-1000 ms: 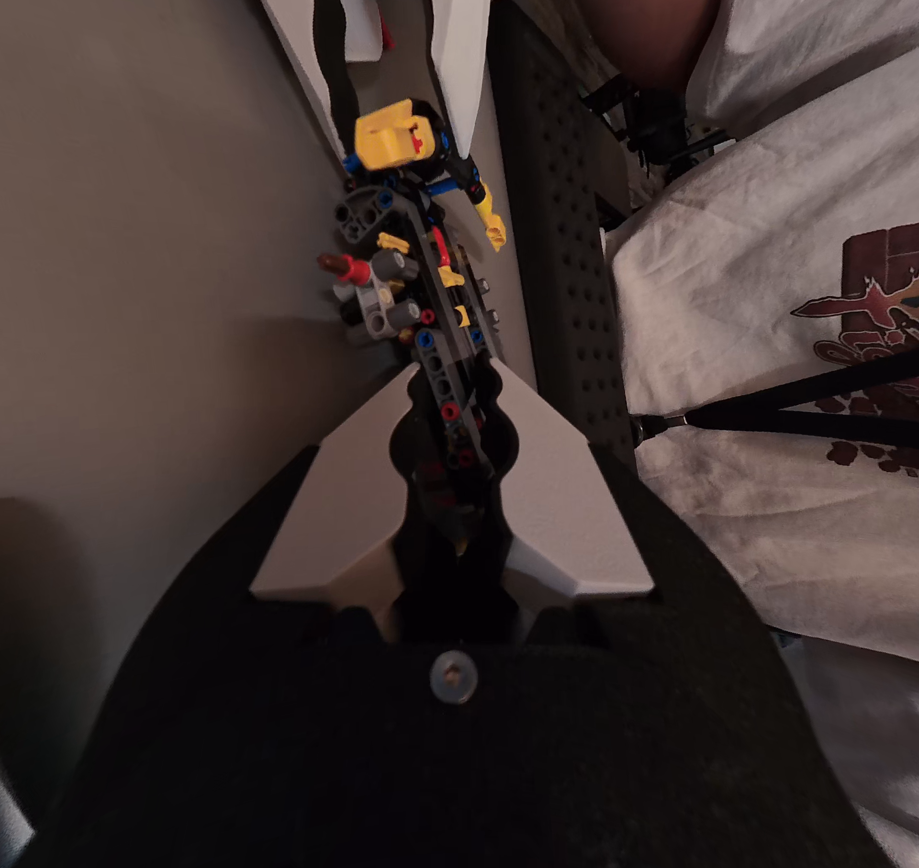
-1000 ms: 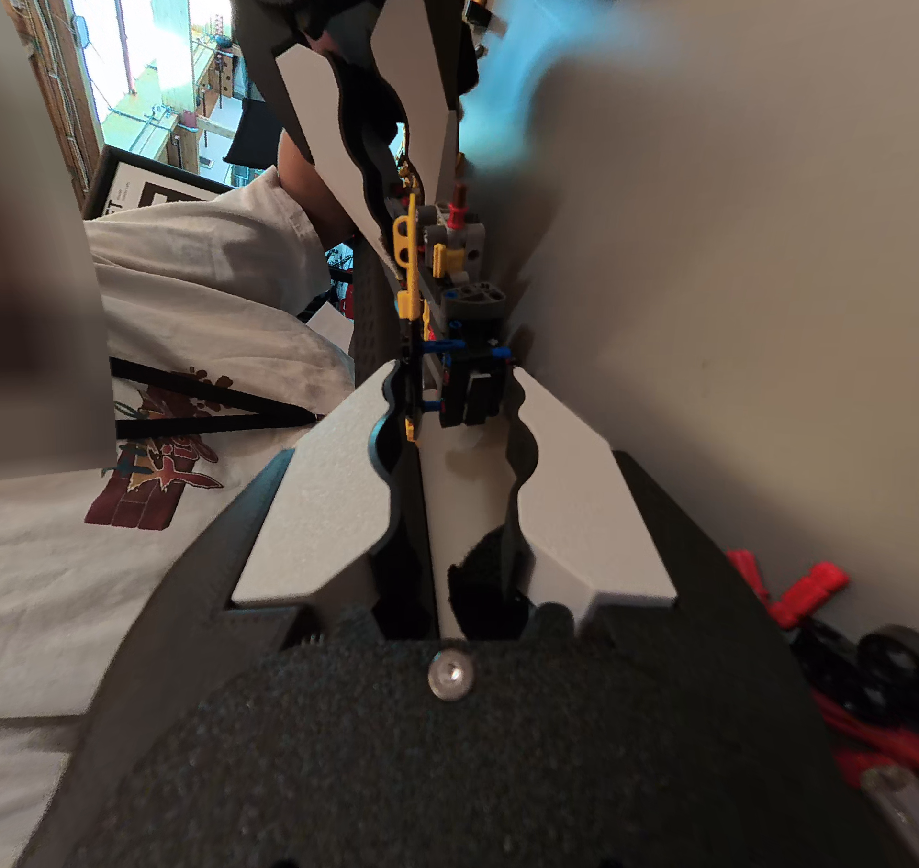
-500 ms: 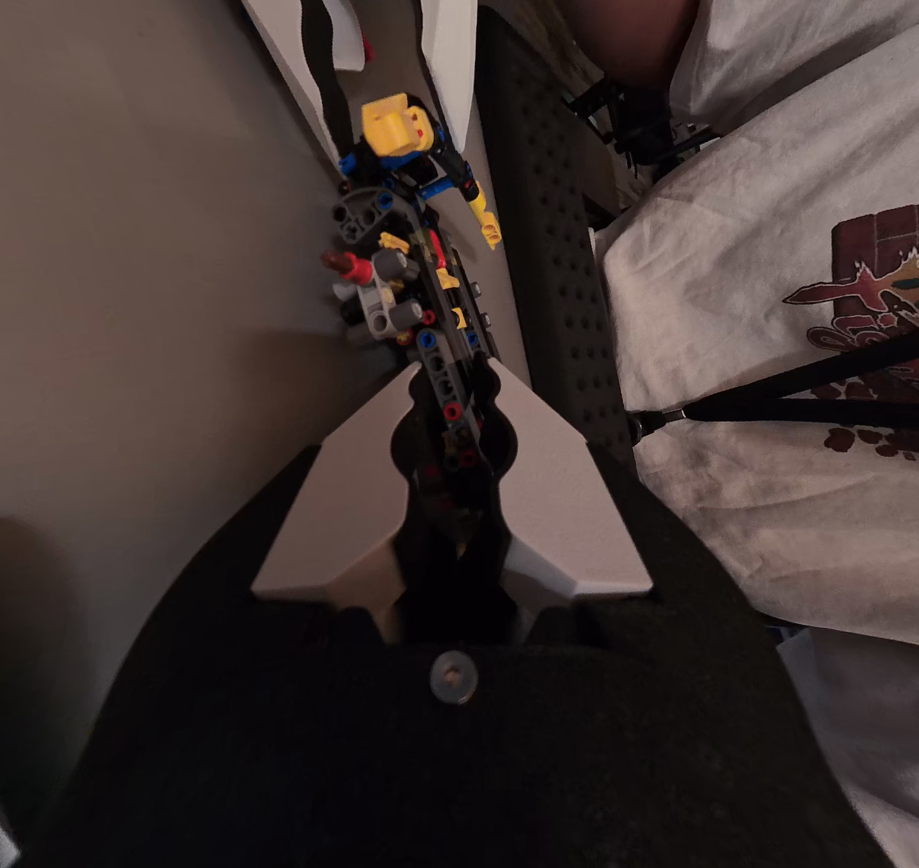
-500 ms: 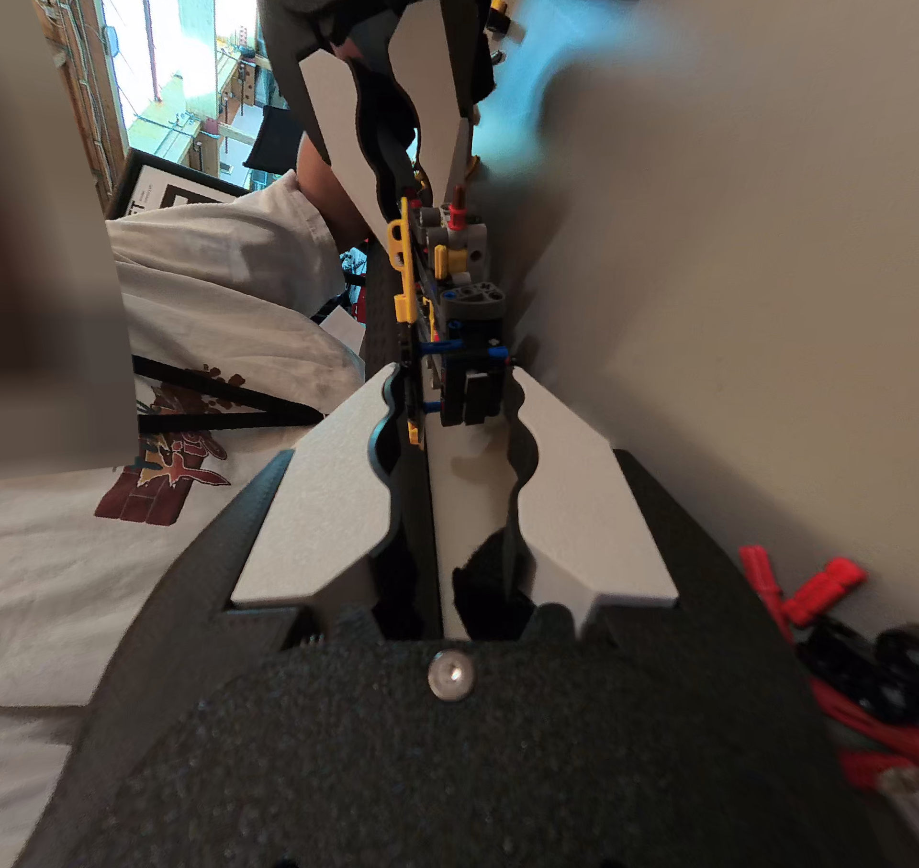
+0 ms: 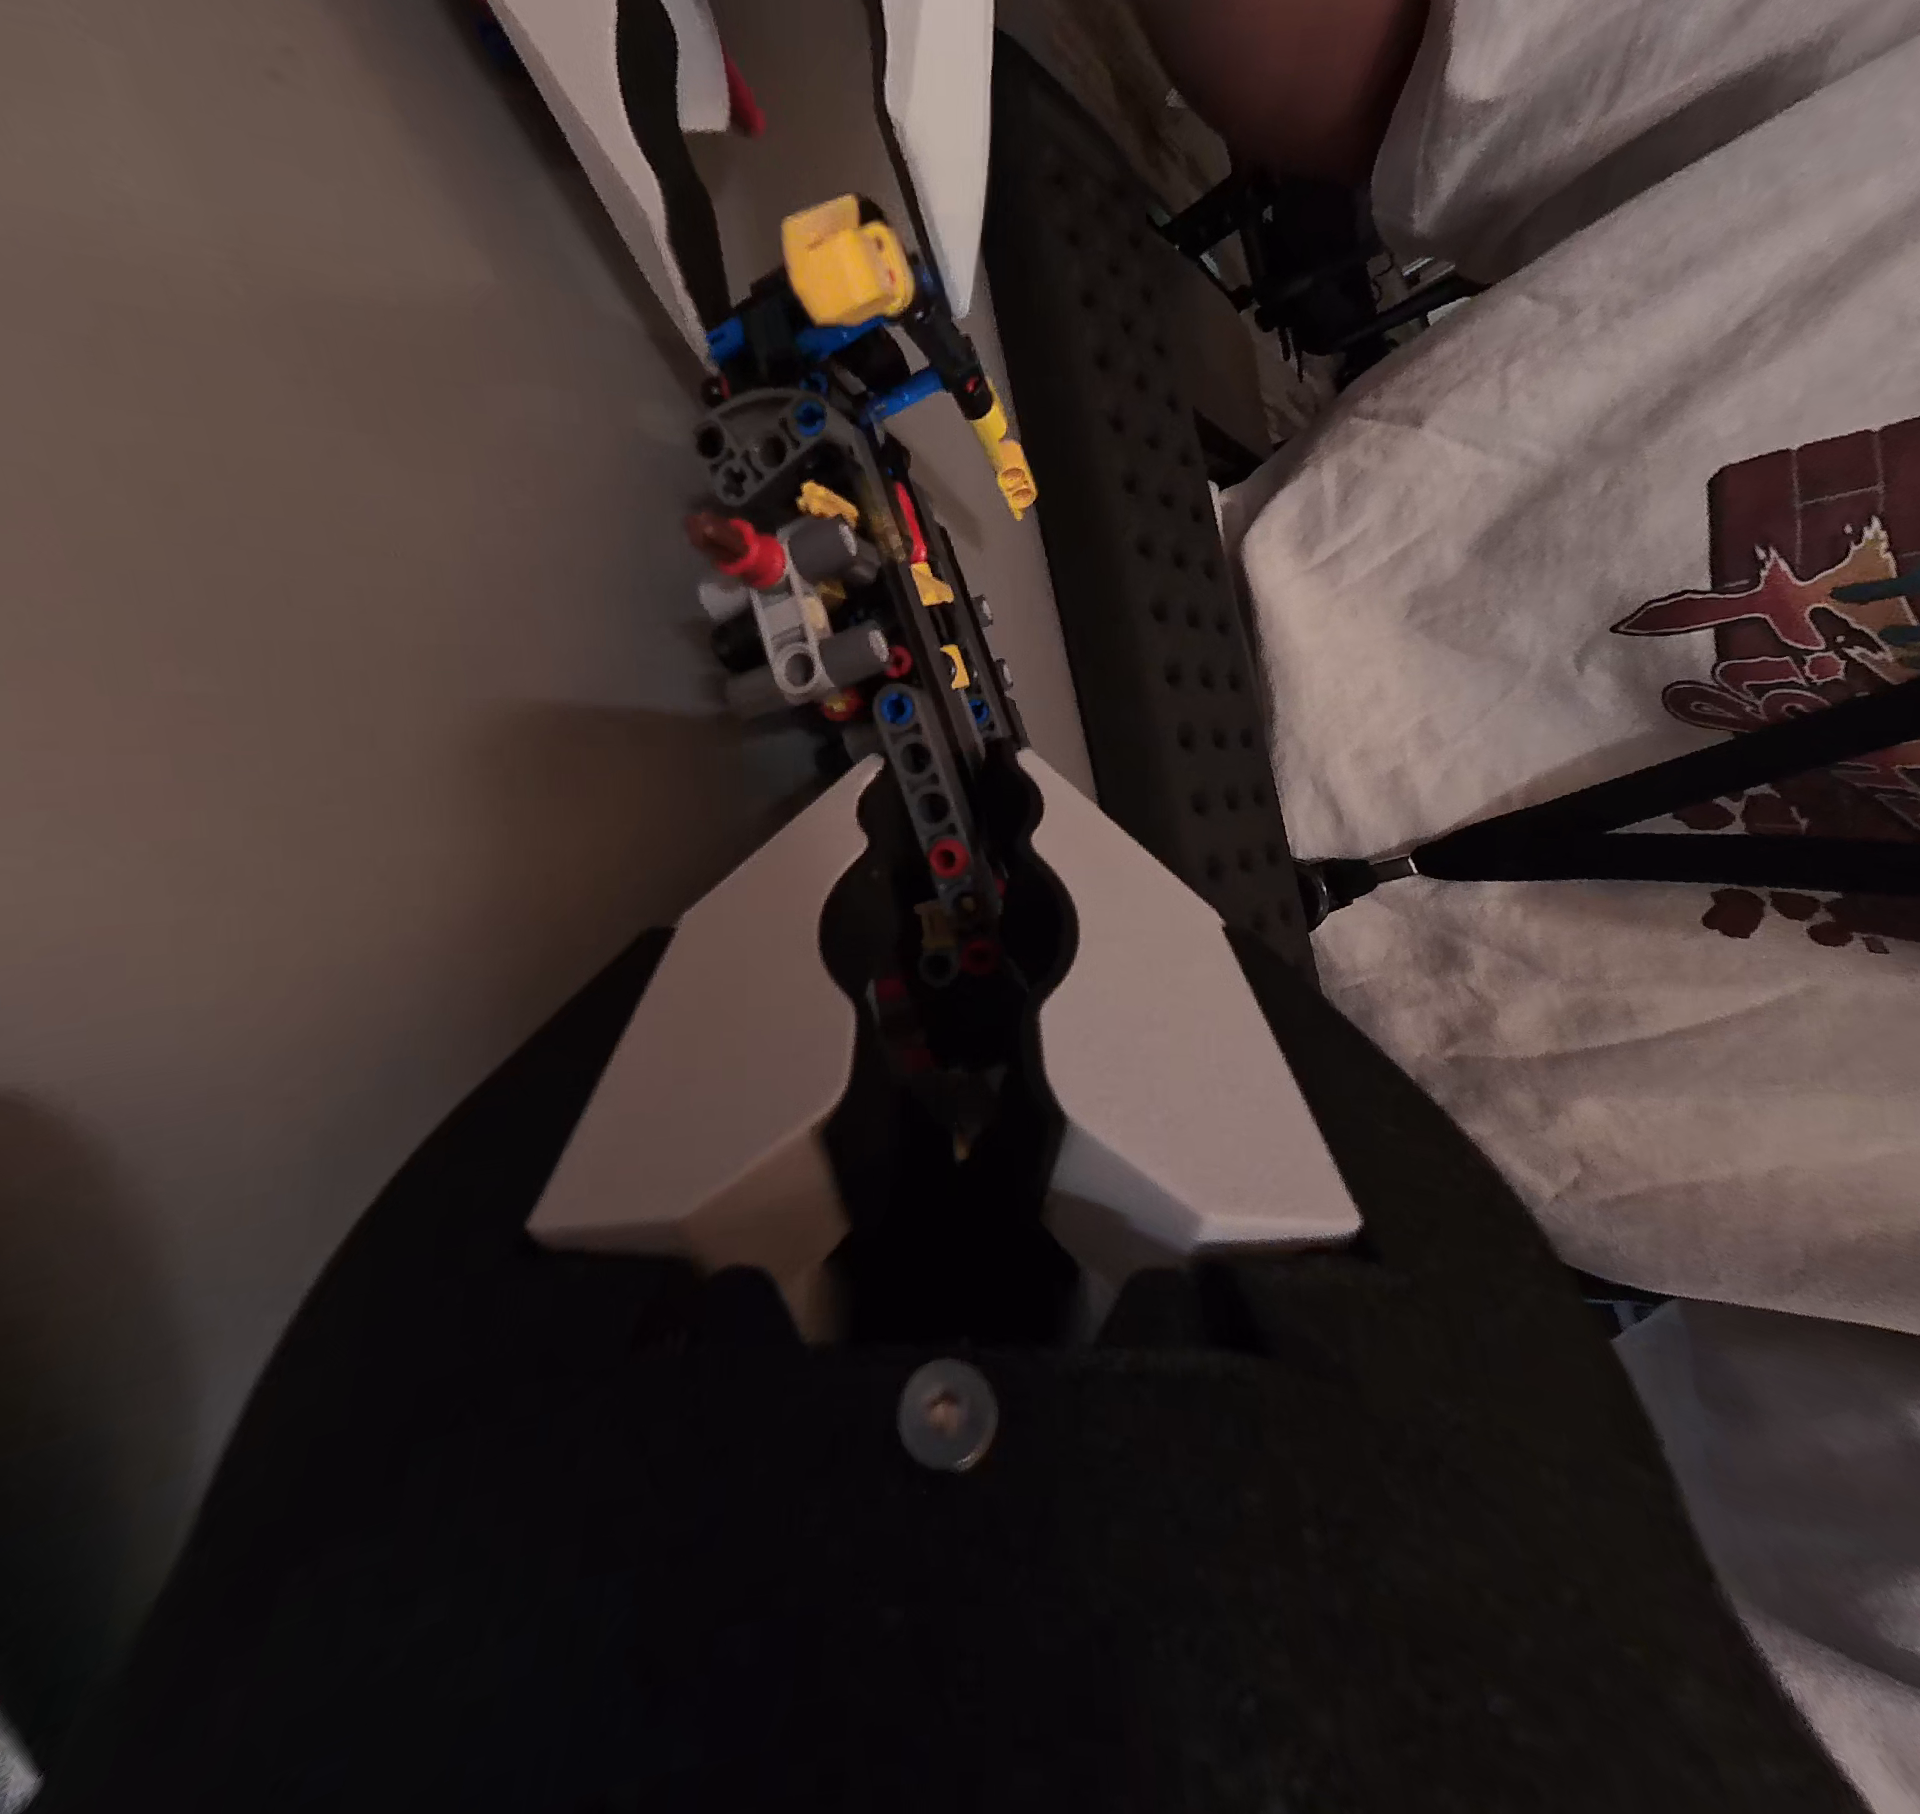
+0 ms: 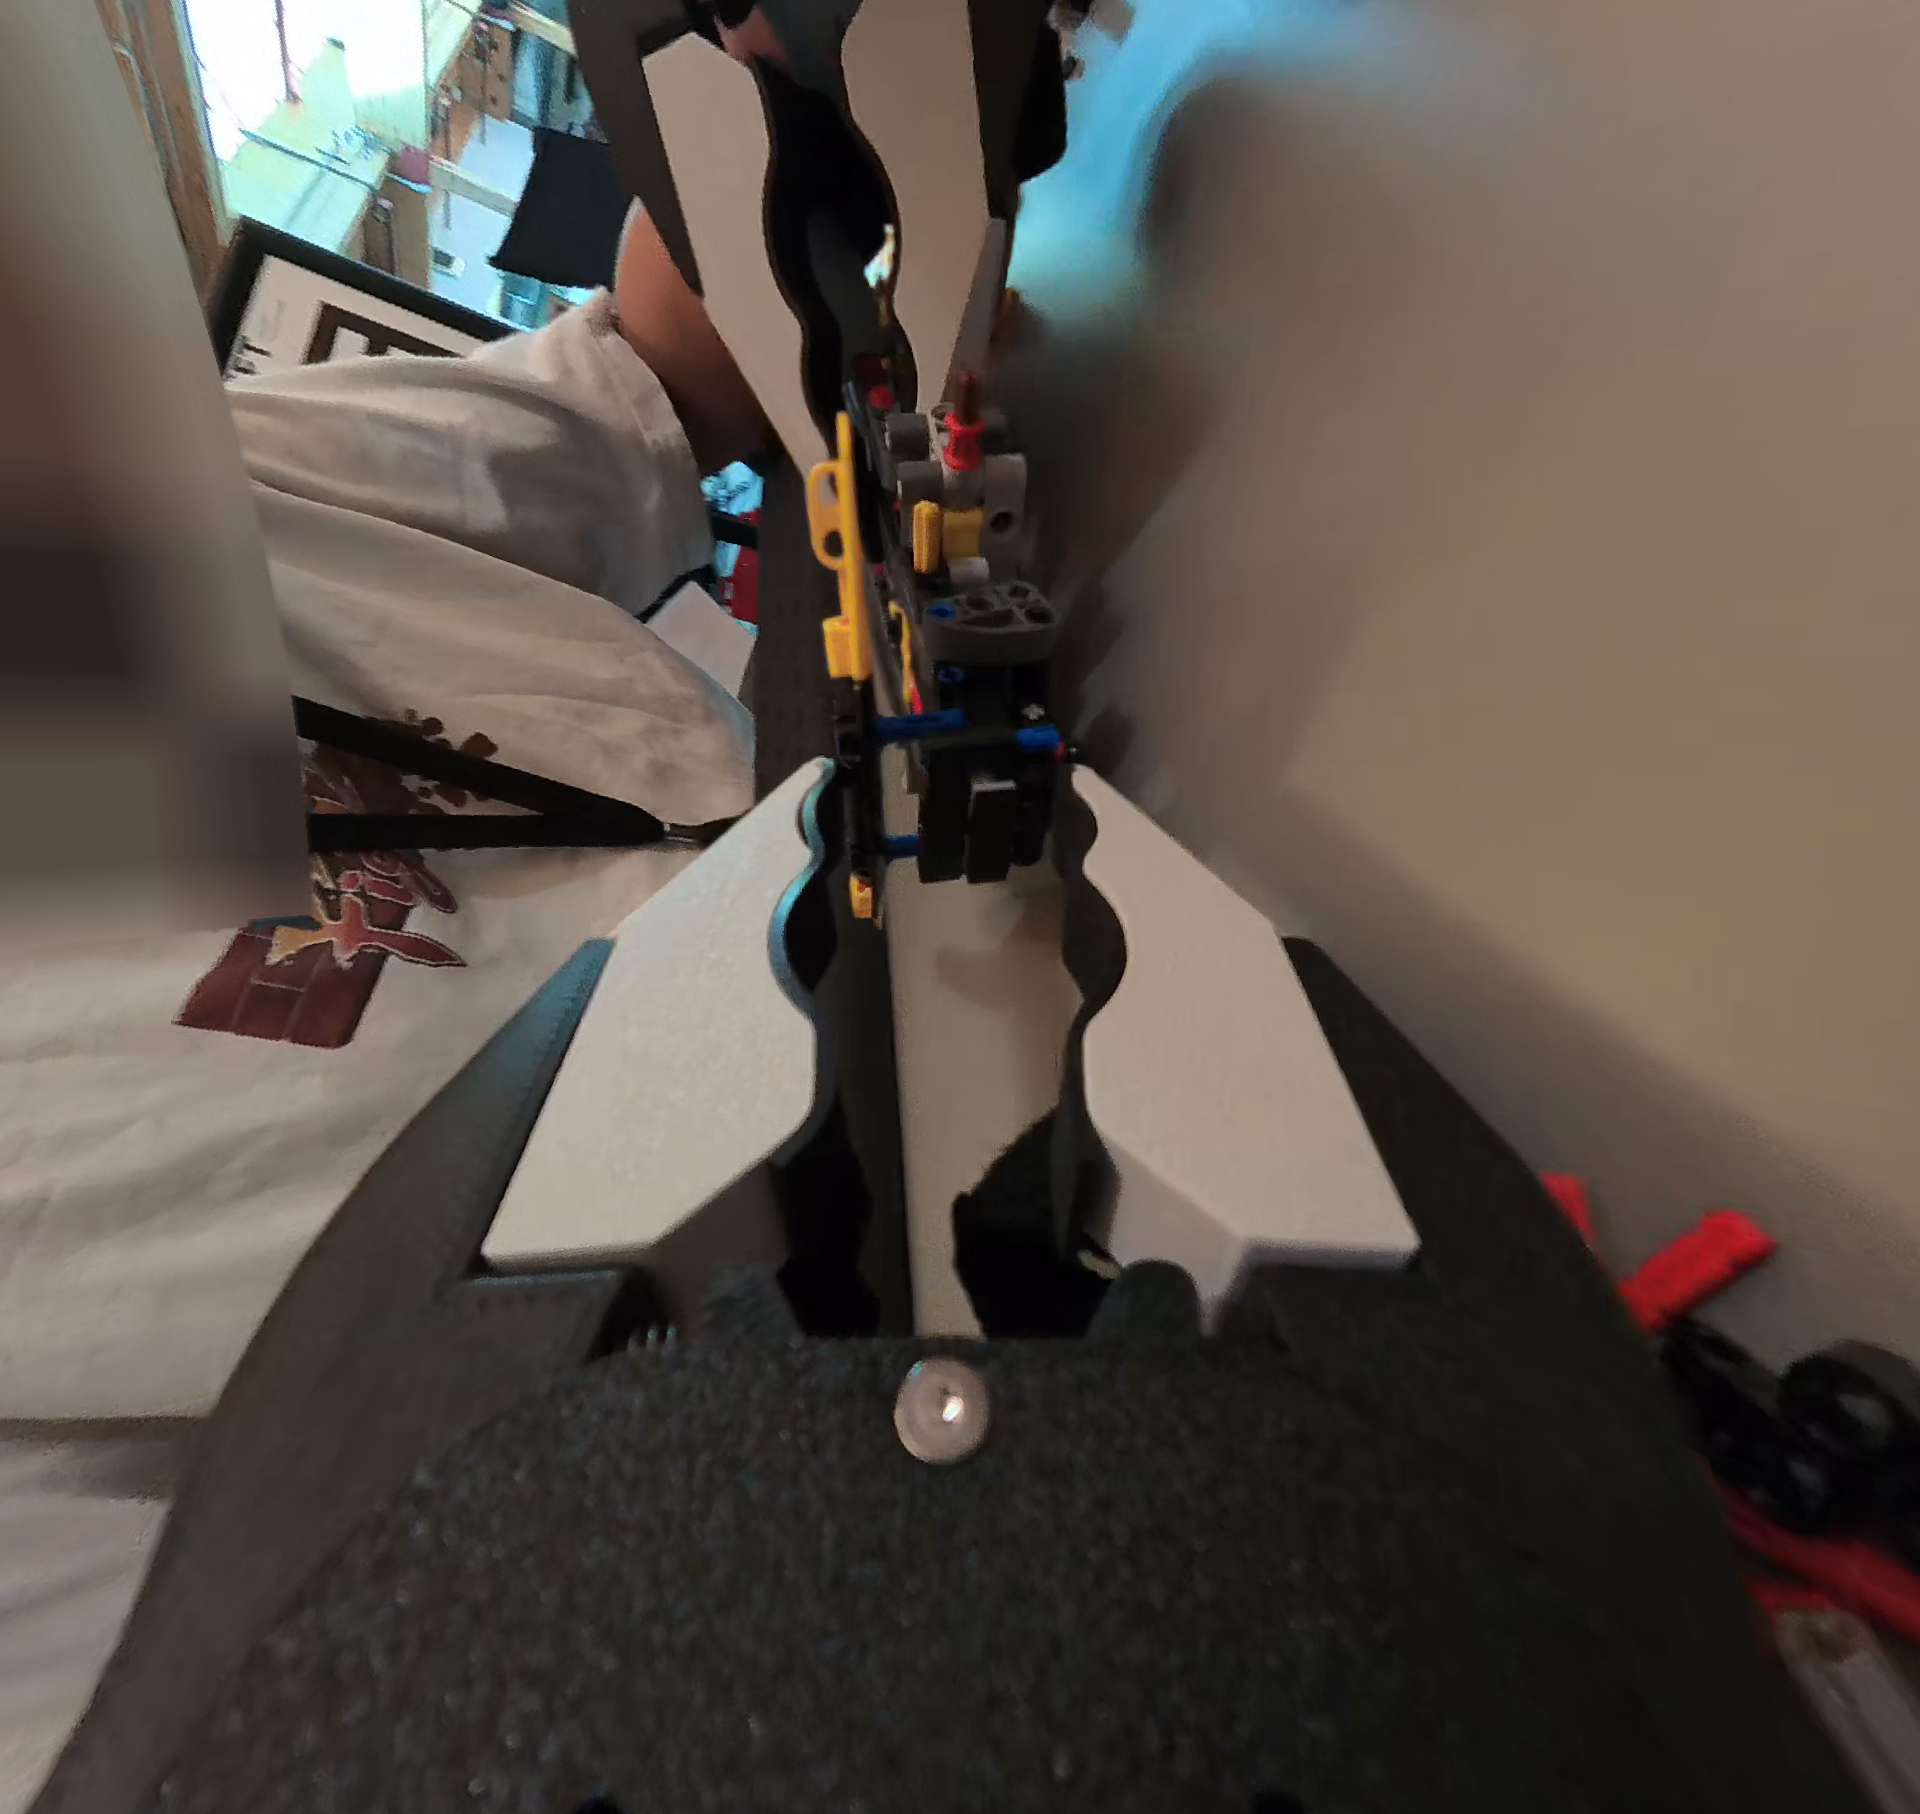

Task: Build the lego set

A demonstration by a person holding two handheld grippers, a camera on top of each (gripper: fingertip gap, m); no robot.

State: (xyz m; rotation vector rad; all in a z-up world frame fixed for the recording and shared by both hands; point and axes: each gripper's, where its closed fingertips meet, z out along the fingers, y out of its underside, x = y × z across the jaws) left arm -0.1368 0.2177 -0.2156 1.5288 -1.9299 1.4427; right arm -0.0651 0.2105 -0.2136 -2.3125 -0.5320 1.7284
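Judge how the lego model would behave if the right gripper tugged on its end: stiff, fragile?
The lego model is a long pinned beam clamped by the left gripper, so it probably stays stiff. Its yellow link dangles loose and likely swings. The red-tipped axle sticks out and may pop off.

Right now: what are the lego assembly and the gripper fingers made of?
Lego assembly: looks like hard moulded plastic, semi-gloss, judging by crisp pin holes and solid grey, yellow, blue and red colours. Left gripper fingers: probably matte white rigid plastic, maybe printed, going by the faint grain, with dark wavy inner edges, possibly rubbery.
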